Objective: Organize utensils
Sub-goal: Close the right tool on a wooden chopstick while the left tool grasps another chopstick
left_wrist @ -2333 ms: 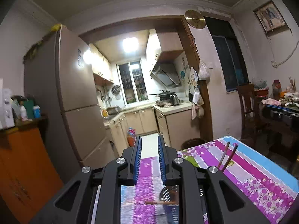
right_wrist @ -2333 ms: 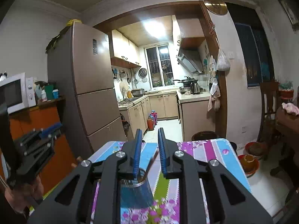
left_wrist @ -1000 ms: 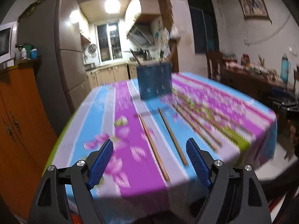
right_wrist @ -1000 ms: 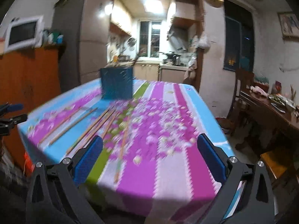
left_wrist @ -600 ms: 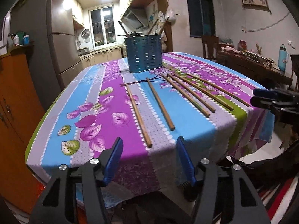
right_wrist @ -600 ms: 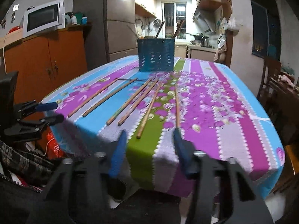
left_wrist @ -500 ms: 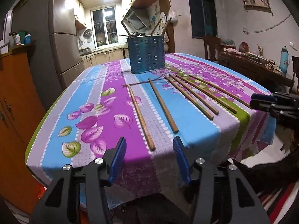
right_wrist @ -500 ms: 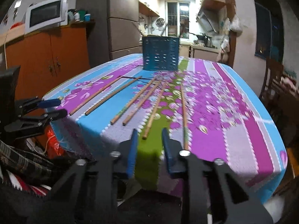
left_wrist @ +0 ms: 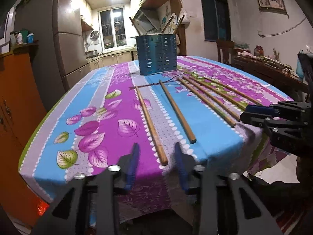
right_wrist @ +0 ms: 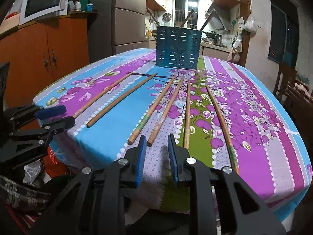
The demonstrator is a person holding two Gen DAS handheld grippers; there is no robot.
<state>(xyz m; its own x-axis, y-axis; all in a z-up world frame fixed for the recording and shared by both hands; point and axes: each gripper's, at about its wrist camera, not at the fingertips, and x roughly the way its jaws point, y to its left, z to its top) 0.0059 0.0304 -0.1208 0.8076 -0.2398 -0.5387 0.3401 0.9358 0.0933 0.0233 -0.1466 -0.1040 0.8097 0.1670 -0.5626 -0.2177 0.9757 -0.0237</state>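
We line our left gripper [left_wrist: 156, 160] up on the leftmost chopstick [left_wrist: 151, 126], its jaws just narrowed but apart around the near tip. Our right gripper [right_wrist: 156, 150], jaws narrowly apart and empty, should straddle the fourth chopstick [right_wrist: 166, 111]. The blue holder [right_wrist: 178, 47] waits beyond.

Left tongs [left_wrist: 156, 156] narrowly parted, jaws just closing, empty, right tongs [right_wrist: 156, 146] likewise parted, empty

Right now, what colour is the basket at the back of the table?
Dark blue-teal, with rows of little slots. The basket shows best in the right wrist view.
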